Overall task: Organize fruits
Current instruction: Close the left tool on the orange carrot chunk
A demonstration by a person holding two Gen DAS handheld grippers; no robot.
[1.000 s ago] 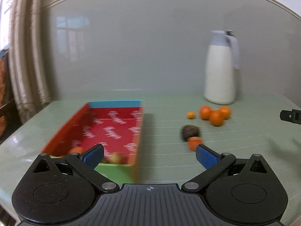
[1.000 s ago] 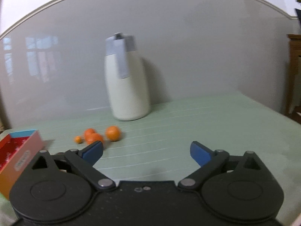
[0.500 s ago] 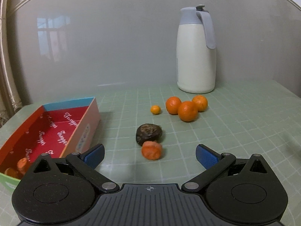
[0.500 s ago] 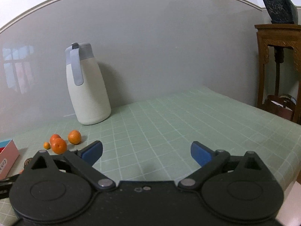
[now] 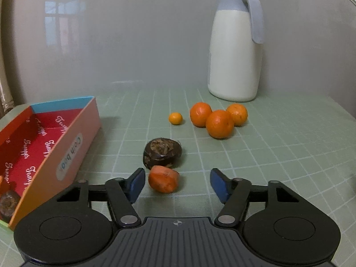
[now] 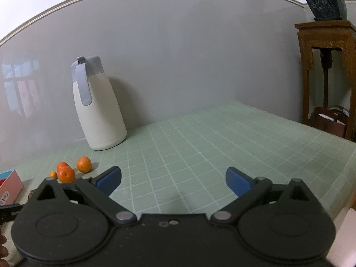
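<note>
The left gripper [image 5: 175, 183] has swung away from the red cardboard box [image 5: 46, 142] on the green checked table [image 5: 278, 155] and closed in low on the small reddish-orange fruit [image 5: 164, 181], which now sits between its half-narrowed fingers, untouched; a pickup looks imminent. The right gripper [image 6: 173, 179] hovers wide and empty.

A home dining room. A green checked tablecloth [image 6: 200, 146] covers the table, a thermos jug [image 6: 98, 109] near its back edge. Beyond the right edge, a carved wooden stand [image 6: 327, 66] carries a potted plant [image 6: 324, 2].
</note>
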